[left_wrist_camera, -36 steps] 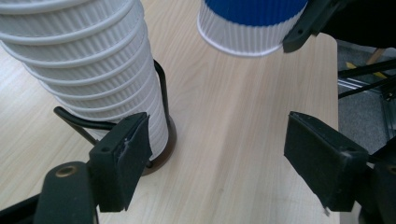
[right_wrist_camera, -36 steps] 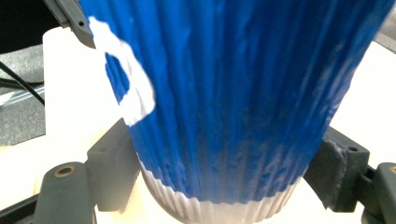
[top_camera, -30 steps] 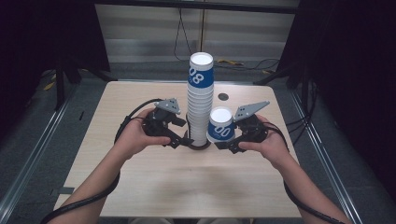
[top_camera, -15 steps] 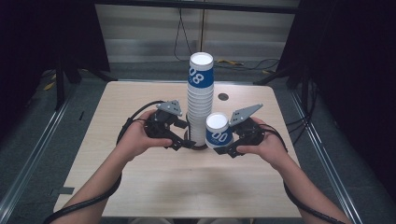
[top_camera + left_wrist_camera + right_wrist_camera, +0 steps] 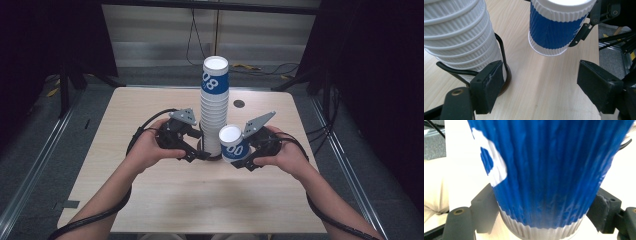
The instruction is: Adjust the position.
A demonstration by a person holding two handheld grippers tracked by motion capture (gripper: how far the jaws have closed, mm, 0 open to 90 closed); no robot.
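A tall stack of upside-down white ribbed cups, topped by a blue-banded one, stands mid-table in a black wire holder. My left gripper sits at the stack's base, on its left. Its jaws have just been opening, with bare table between them and the stack beside one jaw. My right gripper is shut on a single upside-down blue cup, held just right of the stack. Both pads press that cup's lower wall. The same cup hangs above the tabletop.
The light wooden table has a small dark round hole behind the stack. Metal rails run along the floor on both sides, and cables lie on the floor beyond the far edge. Both forearms come in from the near edge.
The blue cup in the right gripper sits slightly lower in the picture and closer to the stack's base. The left hand has stayed by the stack.
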